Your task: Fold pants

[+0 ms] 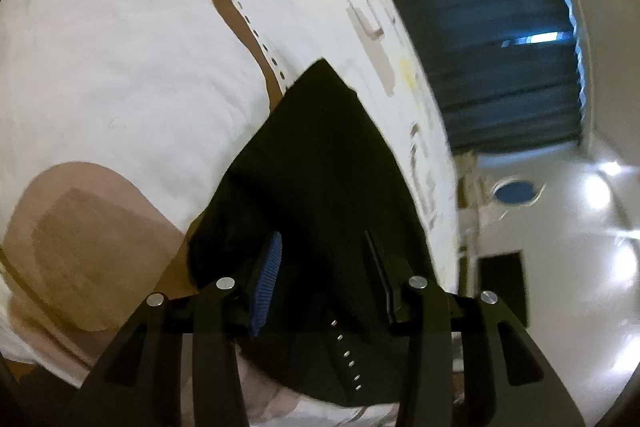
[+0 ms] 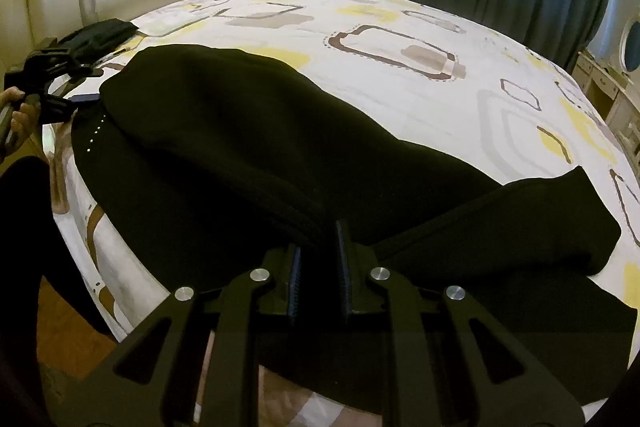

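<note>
The right gripper [image 2: 320, 267] pinches a fold of the black pants [image 2: 248, 155], which lie spread across a white patterned bedspread [image 2: 400, 39]. The left gripper [image 1: 320, 271] hovers half-open, gripping nothing, over their stud-dotted edge. No lettering is readable.

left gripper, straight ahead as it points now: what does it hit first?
Likely the black pants: the open left gripper already has that cloth between its fingers. Past the pants' tip lies the patterned bedsheet. Depth is unclear.
</note>
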Motion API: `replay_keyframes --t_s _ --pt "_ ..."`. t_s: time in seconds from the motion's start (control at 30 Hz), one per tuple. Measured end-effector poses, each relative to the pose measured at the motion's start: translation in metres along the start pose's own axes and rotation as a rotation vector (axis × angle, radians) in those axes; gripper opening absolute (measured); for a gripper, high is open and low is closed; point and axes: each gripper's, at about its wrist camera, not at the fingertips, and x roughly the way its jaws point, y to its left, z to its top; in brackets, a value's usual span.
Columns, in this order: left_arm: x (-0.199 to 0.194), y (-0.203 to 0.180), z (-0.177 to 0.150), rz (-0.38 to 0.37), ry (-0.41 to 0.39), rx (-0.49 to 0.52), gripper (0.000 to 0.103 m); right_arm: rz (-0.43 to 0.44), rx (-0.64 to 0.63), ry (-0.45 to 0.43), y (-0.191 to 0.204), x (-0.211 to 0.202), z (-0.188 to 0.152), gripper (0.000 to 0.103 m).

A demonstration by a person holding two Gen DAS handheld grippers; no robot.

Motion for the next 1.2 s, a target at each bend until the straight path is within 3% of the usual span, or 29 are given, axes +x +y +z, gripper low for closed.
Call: replay_keyframes --t_s 0.07,0.1,0.17,0.27,0.43,0.77,1.07,1.2 --pt "0.003 0.006 -0.001 -0.010 0.011 -0.035 0.036 -0.001 0.000 -0.003 0.000 0.000 0.000 0.016" --pt "0.004 0.006 -0.002 -0.001 0.016 -0.036 0.024 -0.001 0.001 -0.005 0.000 0.000 -0.001 0.016" --pt "0.008 0.007 -0.003 0.039 0.035 -0.025 0.012 -0.002 0.003 -0.008 0.001 0.000 -0.001 0.016" --pt "0.007 0.007 -0.003 0.045 0.029 -0.017 0.005 -0.007 0.001 -0.012 0.001 0.000 -0.001 0.016" --pt "0.002 -0.003 -0.004 0.054 -0.004 0.011 0.003 -0.018 -0.005 -0.024 0.001 -0.002 0.000 0.016" --pt "-0.036 -0.022 -0.018 -0.024 -0.028 0.029 0.003 -0.054 -0.028 -0.071 0.004 -0.025 -0.006 0.016" --pt "-0.042 -0.003 -0.022 -0.007 0.002 -0.016 0.003 -0.065 -0.059 -0.051 0.021 -0.037 -0.028 0.016" --pt "-0.036 0.003 -0.023 0.063 0.016 0.029 0.003 -0.086 -0.112 0.000 0.033 -0.023 -0.042 0.020"
